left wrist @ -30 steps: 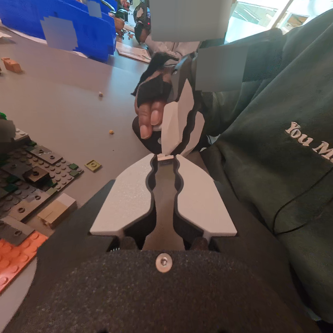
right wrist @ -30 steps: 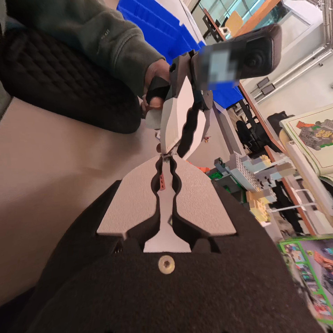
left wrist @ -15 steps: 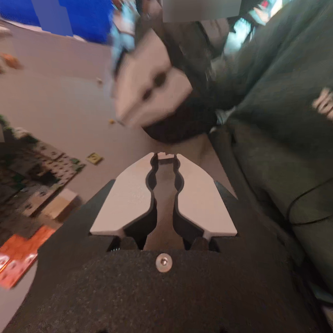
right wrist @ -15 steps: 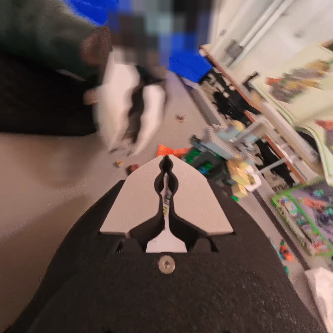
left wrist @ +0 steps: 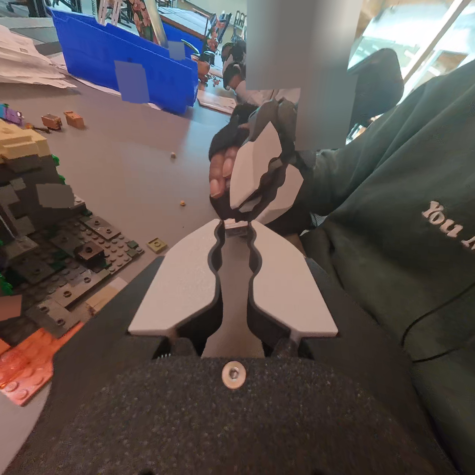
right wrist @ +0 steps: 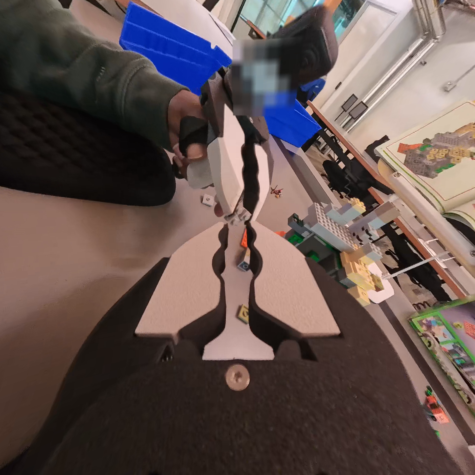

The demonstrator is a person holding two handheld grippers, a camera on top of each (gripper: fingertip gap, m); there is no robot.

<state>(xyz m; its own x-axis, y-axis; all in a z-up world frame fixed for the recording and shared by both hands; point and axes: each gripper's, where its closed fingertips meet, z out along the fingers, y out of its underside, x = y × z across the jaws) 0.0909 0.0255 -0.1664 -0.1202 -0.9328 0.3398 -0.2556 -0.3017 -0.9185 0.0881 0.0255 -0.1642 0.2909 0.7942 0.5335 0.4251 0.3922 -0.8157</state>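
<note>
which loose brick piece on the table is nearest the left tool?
The flat olive-yellow square plate, lying just beyond the grey studded baseplate, close to the left tool. The two small round studs lie farther off.

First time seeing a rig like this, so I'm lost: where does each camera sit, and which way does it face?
Left wrist view: on the left gripper, facing the person's chest; shows right gripper, right hand, sweatshirt.
Right wrist view: on the right gripper, facing roughly opposite, across the table to a model and booklet; shows left gripper, left hand, sleeve.
Shared: both grippers tip to tip at a grey brick, the blue bin, the model.
</note>
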